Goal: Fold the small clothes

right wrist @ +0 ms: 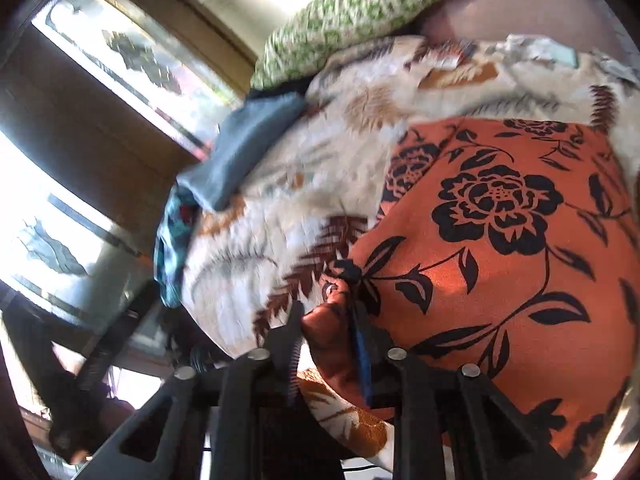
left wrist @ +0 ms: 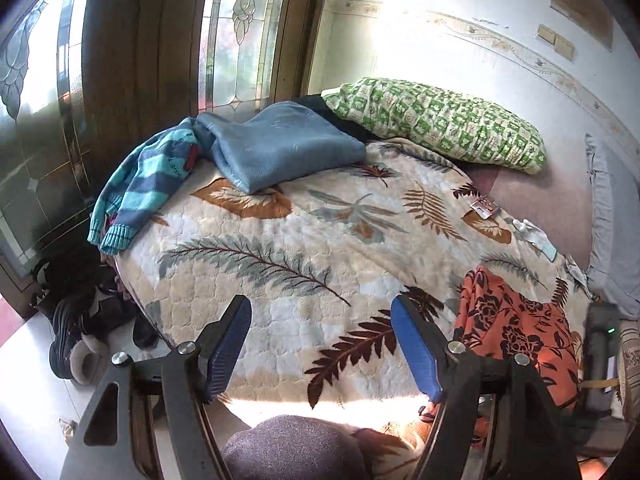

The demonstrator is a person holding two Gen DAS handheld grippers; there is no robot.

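An orange garment with black flowers (left wrist: 516, 320) lies on the leaf-patterned blanket (left wrist: 320, 220) at the near right of the bed. My left gripper (left wrist: 320, 308) hovers open over bare blanket to the left of it, with nothing between its blue pads. In the right wrist view the orange garment (right wrist: 500, 240) fills the right half. A bunched fold of it sits between the fingers of my right gripper (right wrist: 326, 312). The jaws stand apart; the fold rests against the right blue pad (right wrist: 360, 360), and a gap shows beside the left finger.
A folded blue cloth (left wrist: 280, 148) and a teal striped sweater (left wrist: 148, 184) lie at the bed's far left edge. A green checked pillow (left wrist: 440, 120) sits at the back. Small packets (left wrist: 484, 208) lie on the right. Shoes (left wrist: 80, 340) stand on the floor left.
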